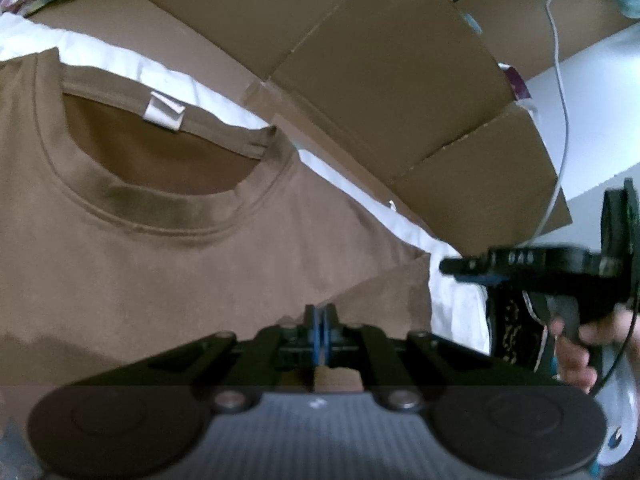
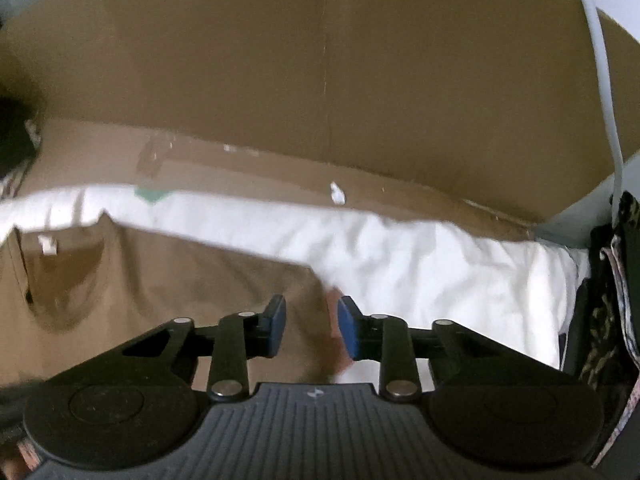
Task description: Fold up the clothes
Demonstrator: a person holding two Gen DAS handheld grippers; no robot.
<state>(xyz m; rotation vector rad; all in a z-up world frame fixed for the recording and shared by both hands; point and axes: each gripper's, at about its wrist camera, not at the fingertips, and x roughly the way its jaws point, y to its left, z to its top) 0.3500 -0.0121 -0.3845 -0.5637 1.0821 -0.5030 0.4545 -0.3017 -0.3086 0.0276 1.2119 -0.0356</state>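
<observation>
A brown T-shirt (image 1: 168, 264) lies flat on a white sheet (image 1: 452, 304), its round collar and white label (image 1: 164, 114) towards the top left. My left gripper (image 1: 320, 320) is shut on the shirt's cloth near the folded-in sleeve; a bit of brown fabric shows behind the blue pads. In the right wrist view the same shirt (image 2: 168, 292) fills the lower left. My right gripper (image 2: 312, 324) hangs over its right edge with the jaws apart and nothing pressed between the pads. From the left wrist view the right gripper (image 1: 452, 268) shows at the right, held by a hand (image 1: 576, 352).
Flattened cardboard (image 1: 360, 80) stands behind the sheet like a wall (image 2: 320, 72). A white cable (image 1: 560, 80) hangs down at the right (image 2: 608, 92). Dark patterned cloth (image 2: 600, 332) lies at the sheet's right end. Bare white sheet (image 2: 440, 272) stretches to the right of the shirt.
</observation>
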